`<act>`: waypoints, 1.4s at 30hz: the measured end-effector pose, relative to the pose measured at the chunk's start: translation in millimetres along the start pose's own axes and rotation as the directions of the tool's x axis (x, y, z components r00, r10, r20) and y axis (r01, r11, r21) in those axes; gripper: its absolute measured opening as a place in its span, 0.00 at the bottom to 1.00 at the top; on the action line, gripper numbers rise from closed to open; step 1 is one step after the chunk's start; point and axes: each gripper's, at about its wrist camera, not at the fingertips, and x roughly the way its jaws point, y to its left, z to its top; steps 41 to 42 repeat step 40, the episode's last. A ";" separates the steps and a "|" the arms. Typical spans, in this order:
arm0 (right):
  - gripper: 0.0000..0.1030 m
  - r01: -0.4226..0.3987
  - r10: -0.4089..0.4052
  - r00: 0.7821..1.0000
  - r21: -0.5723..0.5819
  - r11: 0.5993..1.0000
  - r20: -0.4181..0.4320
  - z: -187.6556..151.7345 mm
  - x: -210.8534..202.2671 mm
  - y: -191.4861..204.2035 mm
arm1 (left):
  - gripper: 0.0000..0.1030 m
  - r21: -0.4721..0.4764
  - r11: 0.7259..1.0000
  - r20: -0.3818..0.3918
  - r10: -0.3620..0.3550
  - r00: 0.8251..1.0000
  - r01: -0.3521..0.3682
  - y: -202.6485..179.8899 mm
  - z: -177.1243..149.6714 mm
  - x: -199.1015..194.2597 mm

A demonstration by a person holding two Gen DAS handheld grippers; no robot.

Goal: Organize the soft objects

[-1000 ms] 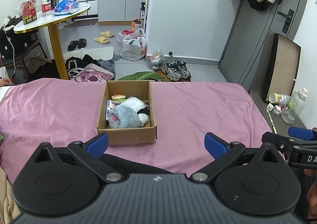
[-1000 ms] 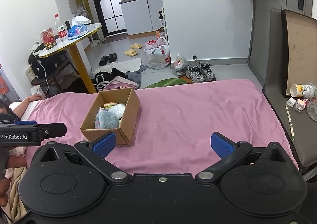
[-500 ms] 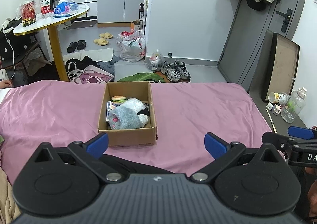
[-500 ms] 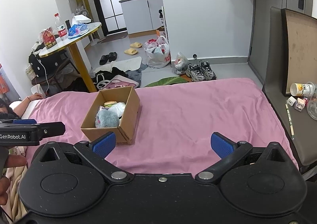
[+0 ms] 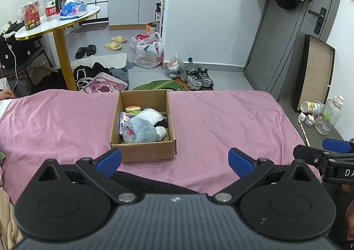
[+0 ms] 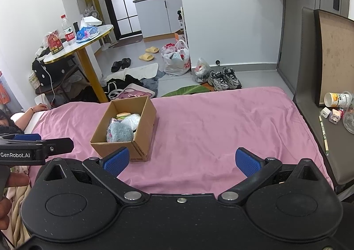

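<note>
Nearest to us, the left gripper (image 5: 174, 159) and the right gripper (image 6: 181, 160) both hang above the near edge of the pink bedspread (image 5: 221, 117), each with its blue pads spread wide and nothing between them. We see the right gripper's side at the far right of the left view, and the left one at the left of the right view, so they sit side by side.

Just beyond, in the middle of the bed, stands the cardboard box (image 5: 143, 152), open at the top. Inside it lie the soft things: a fluffy grey-blue plush (image 5: 141, 130) at the near end, a crinkled clear plastic bag (image 5: 150, 115) behind it, something black and white at the right wall (too tucked in to name), and a small burger-shaped toy (image 5: 133, 108) at the far end.

The bedspread around the box is bare of soft items. We judge this fits either a box of things waiting to be taken out and sorted, or a box into which they have been gathered; the pictures do not settle which.
</note>
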 end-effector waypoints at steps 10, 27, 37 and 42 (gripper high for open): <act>1.00 -0.002 0.002 1.000 -0.003 1.000 -0.004 -1.7 0.8 1.2 | 0.99 0.003 1.000 0.002 0.005 1.000 -0.005 0.4 -0.5 -0.7; 1.00 0.003 -0.003 1.000 0.001 1.000 -0.012 -2.4 3.4 -1.6 | 0.99 0.004 1.000 -0.006 0.003 1.000 -0.003 0.6 0.6 1.6; 1.00 0.015 -0.015 1.000 0.011 1.000 -0.018 -3.7 8.9 -7.4 | 0.99 0.000 1.000 -0.009 0.001 1.000 -0.001 2.4 -0.4 8.2; 1.00 0.016 -0.016 1.000 0.024 1.000 -0.019 -3.7 10.9 -12.3 | 0.99 0.010 1.000 -0.006 -0.002 1.000 0.002 1.4 -0.1 10.7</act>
